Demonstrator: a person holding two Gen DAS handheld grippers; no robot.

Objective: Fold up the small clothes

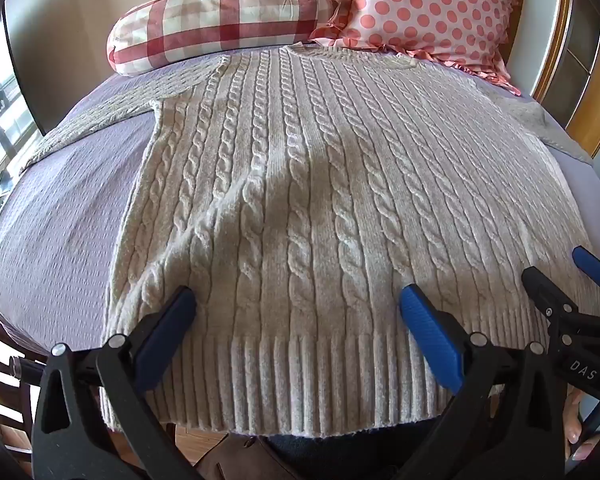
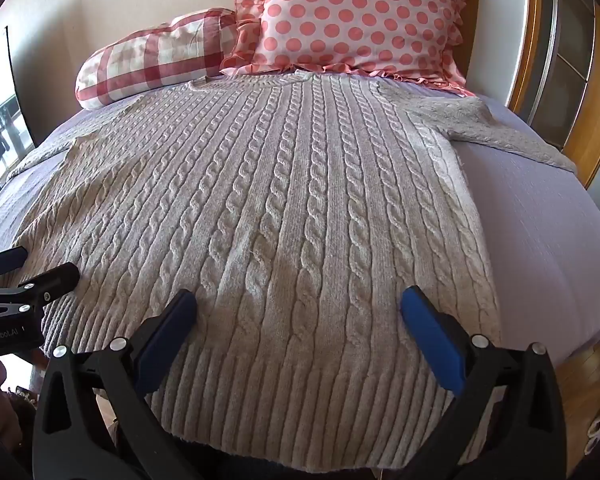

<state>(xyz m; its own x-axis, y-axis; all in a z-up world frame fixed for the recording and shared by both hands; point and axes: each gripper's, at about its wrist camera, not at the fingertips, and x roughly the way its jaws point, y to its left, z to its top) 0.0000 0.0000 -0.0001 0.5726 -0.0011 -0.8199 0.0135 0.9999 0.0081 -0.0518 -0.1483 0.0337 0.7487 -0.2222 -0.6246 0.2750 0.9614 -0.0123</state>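
Note:
A cream cable-knit sweater (image 1: 320,200) lies flat on the lilac bed, its ribbed hem at the near edge and its neck by the pillows. One sleeve (image 1: 112,108) stretches out left, the other (image 2: 500,132) right. My left gripper (image 1: 298,300) is open over the hem's left half, holding nothing. My right gripper (image 2: 300,300) is open over the hem's right half, also empty. The right gripper shows at the right edge of the left wrist view (image 1: 560,272), and the left gripper at the left edge of the right wrist view (image 2: 32,268). The sweater also shows in the right wrist view (image 2: 280,208).
A red checked pillow (image 1: 220,16) and a pink polka-dot pillow (image 1: 428,8) lean at the head of the bed. The lilac bedspread (image 1: 60,232) shows on both sides of the sweater. A wooden bed frame (image 2: 580,120) stands at the right.

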